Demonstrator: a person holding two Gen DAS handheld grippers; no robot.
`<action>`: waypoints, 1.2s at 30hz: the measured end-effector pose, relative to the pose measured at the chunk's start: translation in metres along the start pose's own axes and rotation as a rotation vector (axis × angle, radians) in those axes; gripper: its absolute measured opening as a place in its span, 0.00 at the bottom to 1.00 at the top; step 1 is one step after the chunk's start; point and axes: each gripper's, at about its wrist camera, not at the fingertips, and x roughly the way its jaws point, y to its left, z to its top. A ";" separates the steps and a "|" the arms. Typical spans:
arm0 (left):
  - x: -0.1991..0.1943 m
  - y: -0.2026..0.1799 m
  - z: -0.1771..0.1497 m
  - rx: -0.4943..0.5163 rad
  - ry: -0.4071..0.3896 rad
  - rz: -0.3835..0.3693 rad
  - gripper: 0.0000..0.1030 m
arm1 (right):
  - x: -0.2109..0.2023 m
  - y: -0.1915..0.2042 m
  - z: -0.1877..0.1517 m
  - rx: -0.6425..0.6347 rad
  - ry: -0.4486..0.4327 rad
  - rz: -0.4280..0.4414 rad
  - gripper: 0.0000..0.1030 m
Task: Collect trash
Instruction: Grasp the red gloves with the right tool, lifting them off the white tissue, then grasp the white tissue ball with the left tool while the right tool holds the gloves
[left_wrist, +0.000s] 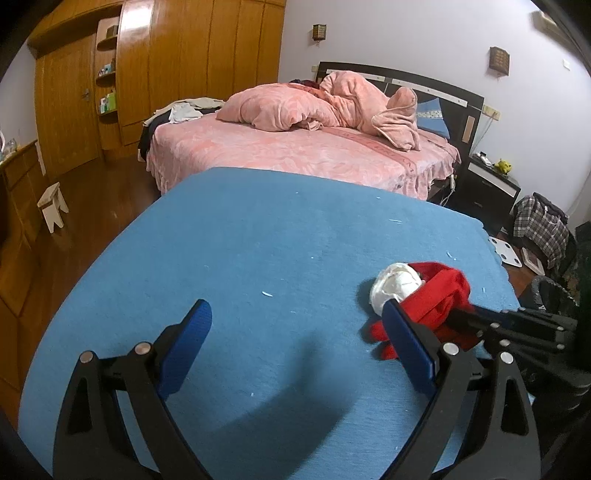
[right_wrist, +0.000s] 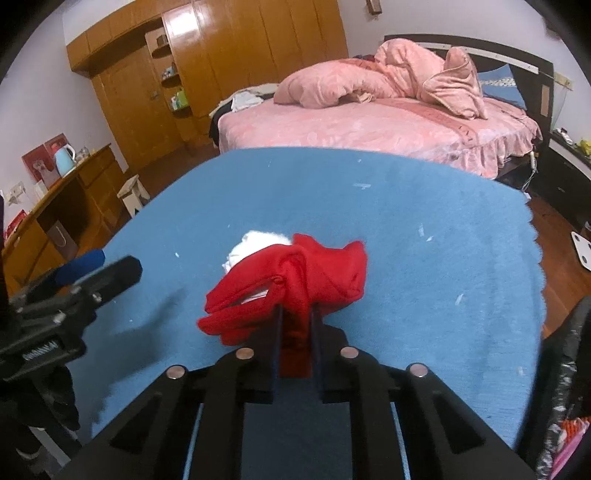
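Black, blue-padded right tongs (right_wrist: 296, 314) clenched on a fold of the red cloth (right_wrist: 295, 280), fabric pinched between the 2 narrow pads. Left tongs (left_wrist: 295, 332) released, spread wide over bare blue cover, nothing between the pads, right pad just in front of the red cloth in the left wrist view. Red cloth bunched on the bench (left_wrist: 240, 240), toward its right side, one end lifted into the right tongs, the rest resting on the blue cover. Crumpled white wad (left_wrist: 395, 284) touching the far-left edge of the red cloth, partly tucked under it. Small white scraps (left_wrist: 266, 294) scattered across the cover, well apart. Beyond the far edge of the bench, a bed (left_wrist: 295, 155) with pink sheet and heaped pink quilt (left_wrist: 317, 103), blue pillow (left_wrist: 432, 116) by the dark headboard. Wooden wardrobe (left_wrist: 177, 66) behind the bed on the left, small white stool (left_wrist: 51, 205) on the wooden floor. Dark nightstand (left_wrist: 487, 184) right of the bed.
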 end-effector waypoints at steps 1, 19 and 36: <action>0.000 -0.002 -0.001 0.001 -0.001 -0.003 0.88 | -0.002 -0.001 0.000 0.003 -0.005 -0.003 0.13; 0.039 -0.067 0.009 0.058 0.036 -0.116 0.88 | -0.037 -0.067 0.009 0.085 -0.060 -0.135 0.13; 0.091 -0.091 0.007 0.073 0.196 -0.143 0.56 | -0.039 -0.072 0.006 0.093 -0.062 -0.137 0.13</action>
